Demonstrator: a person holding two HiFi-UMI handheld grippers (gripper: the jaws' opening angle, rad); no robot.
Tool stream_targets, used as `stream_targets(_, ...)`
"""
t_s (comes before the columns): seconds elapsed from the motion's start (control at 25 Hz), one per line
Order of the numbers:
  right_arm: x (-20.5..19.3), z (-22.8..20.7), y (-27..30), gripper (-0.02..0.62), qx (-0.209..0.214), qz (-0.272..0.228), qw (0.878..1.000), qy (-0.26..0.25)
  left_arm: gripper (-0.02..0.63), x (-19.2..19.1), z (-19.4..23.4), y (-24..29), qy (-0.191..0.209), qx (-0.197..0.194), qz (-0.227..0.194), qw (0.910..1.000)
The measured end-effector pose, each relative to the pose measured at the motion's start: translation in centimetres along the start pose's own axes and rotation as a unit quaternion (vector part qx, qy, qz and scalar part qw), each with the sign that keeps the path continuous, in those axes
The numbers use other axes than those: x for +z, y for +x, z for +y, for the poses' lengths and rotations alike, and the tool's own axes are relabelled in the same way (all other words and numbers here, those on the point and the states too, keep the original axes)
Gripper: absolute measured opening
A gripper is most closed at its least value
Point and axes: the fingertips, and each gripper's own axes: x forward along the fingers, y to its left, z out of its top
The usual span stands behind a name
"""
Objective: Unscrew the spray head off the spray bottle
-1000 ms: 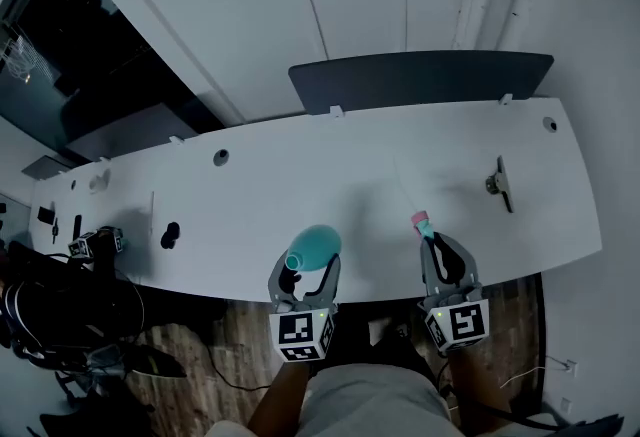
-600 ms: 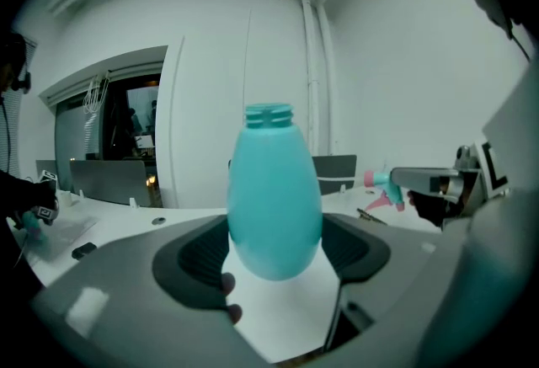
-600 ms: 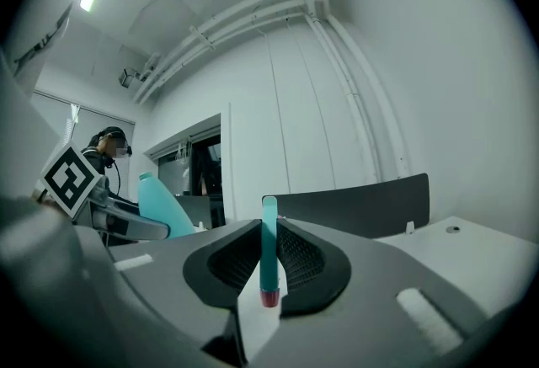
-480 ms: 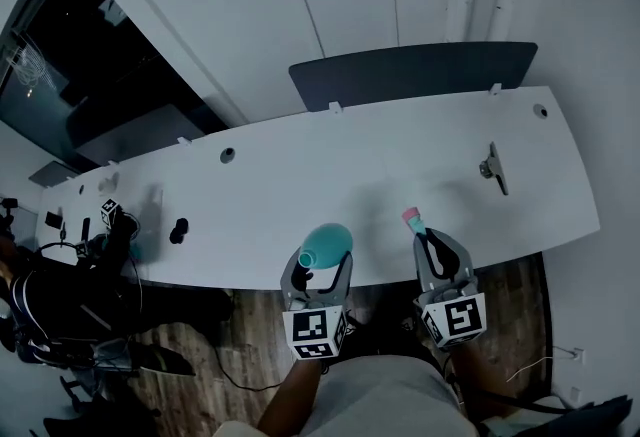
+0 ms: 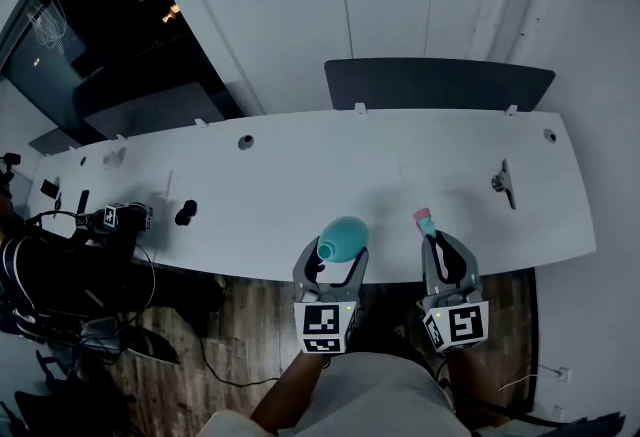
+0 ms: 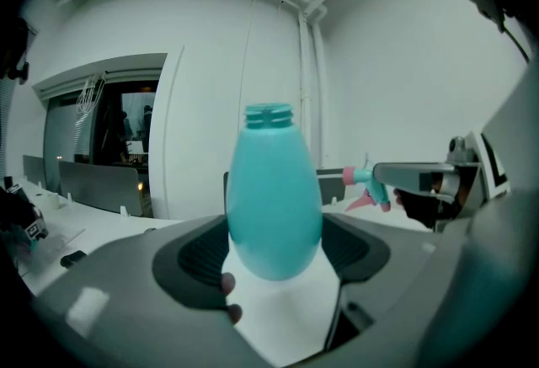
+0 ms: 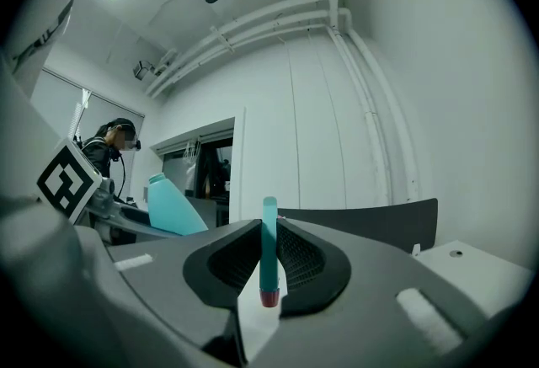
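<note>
The teal spray bottle [image 5: 343, 238] is in my left gripper [image 5: 331, 268], whose jaws are shut on its round body. In the left gripper view the spray bottle [image 6: 274, 198] stands upright with its threaded neck bare and no head on it. The spray head [image 5: 424, 221], teal with a pink nozzle, is apart from the bottle, and my right gripper [image 5: 443, 258] is shut on it. In the right gripper view the spray head [image 7: 269, 248] is pinched edge-on between the pads of the right gripper [image 7: 268, 264], and the spray bottle [image 7: 173, 206] shows at the left. Both grippers hover over the desk's near edge.
A long white desk [image 5: 300, 180] runs across, with a dark partition panel [image 5: 440, 83] behind it. A metal bracket [image 5: 500, 180] sits at the right and a small black object [image 5: 185, 215] at the left. Another person [image 5: 60, 270] with a marker cube [image 5: 125, 217] is at the far left.
Both hands have shifted a little and risen with their loads. The bottle and the spray head stand slightly closer together. Neither grip has changed.
</note>
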Motion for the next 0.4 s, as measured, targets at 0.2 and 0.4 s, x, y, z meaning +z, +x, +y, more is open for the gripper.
stream_targets(0.2, 0.5, 0.9, 0.4, 0.055, -0.001, -0.003, 1.0, -0.004, 0.341, 0.4, 0.5, -0.1, -0.002, -0.006, -0.005, 1.0)
stream_targets(0.4, 1.1, 1.8, 0.6, 0.055, 0.003, 0.005, 1.0, -0.014, 0.34, 0.6, 0.8, -0.6, -0.002, -0.009, -0.005, 0.9999)
